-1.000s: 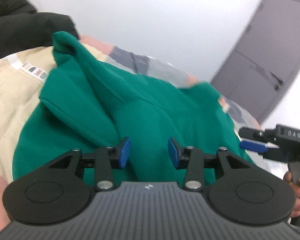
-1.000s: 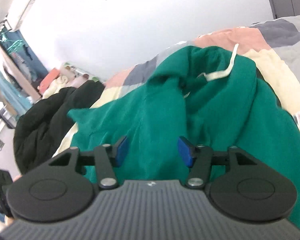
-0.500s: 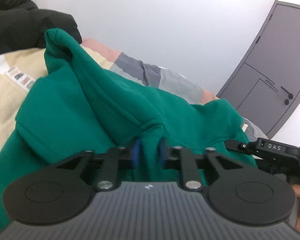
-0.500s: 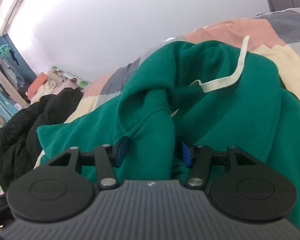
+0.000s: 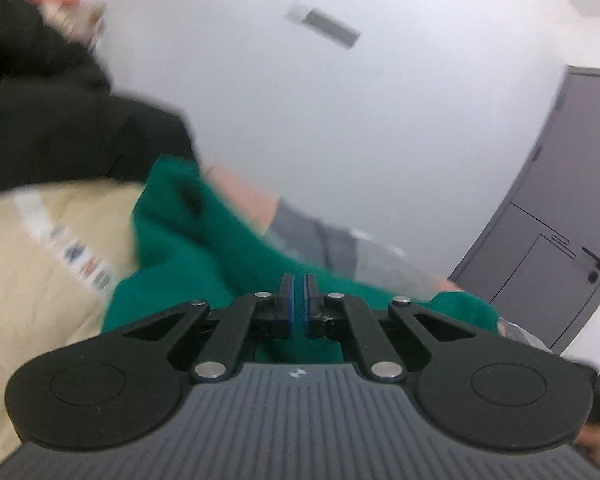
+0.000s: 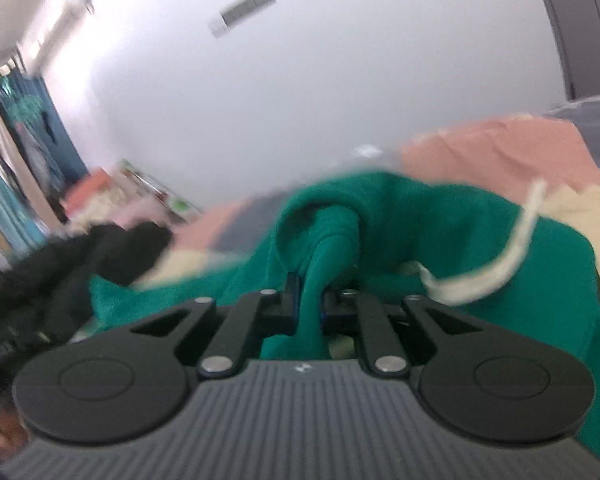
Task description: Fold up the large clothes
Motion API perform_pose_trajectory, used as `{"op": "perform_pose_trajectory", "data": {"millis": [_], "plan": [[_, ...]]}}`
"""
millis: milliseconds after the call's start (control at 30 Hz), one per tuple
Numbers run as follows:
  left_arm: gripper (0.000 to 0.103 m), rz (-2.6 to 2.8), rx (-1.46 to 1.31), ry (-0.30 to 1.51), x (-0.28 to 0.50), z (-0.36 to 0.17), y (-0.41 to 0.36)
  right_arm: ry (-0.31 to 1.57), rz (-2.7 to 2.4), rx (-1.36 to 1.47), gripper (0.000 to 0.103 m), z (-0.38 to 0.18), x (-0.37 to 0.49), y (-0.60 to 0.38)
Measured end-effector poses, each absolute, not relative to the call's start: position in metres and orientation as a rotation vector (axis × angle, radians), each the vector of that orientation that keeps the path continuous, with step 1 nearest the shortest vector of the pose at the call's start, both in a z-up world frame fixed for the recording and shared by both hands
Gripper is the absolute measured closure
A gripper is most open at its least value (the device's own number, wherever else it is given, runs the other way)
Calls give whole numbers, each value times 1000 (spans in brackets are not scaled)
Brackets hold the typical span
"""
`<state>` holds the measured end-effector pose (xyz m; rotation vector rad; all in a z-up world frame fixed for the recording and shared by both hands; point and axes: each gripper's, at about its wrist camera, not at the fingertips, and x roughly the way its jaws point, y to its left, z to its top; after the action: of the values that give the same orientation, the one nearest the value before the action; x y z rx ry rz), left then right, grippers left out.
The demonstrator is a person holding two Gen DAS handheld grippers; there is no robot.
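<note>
Both grippers are clamped on one green hoodie point(image 6: 440, 236) lying rumpled on a patchwork quilt point(image 6: 500, 148): the left gripper point(image 5: 299, 300) has just closed on a thin fold, the right gripper point(image 6: 309, 300) on a thicker bunch near the single cream drawstring point(image 6: 512, 248). One black garment point(image 5: 52, 120) lies beyond.

One green hoodie point(image 6: 440, 236), one black garment point(image 5: 60, 128), one door point(image 5: 560, 240).

The light is bright, soft and even, with only weak shadows. Both views are blurred by motion. Straight lines bend strongly at the edges.
</note>
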<state>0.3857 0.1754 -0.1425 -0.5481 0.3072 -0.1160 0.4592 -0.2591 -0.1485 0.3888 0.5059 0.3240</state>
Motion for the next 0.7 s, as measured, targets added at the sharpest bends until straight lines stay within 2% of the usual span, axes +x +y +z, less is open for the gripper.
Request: {"op": "perform_pose_trajectory", "data": {"millis": [133,433,500,567,700], "plan": [[98,-83,-571,331,385,-152,190,581,312,424,91,-174,468,-265],[98,-205,-582,329,360,-123,166,584,291,371,87,-151,439,-255],[98,-239,-561,332,348,-114,150,587,278,356,78,-146,427,-253],[98,-263,-508,345,335,-107,132,576,279,356,65,-138,410,-255],[98,-326,-446,374,306,-103,100,567,300,335,63,-123,376,-257]]}}
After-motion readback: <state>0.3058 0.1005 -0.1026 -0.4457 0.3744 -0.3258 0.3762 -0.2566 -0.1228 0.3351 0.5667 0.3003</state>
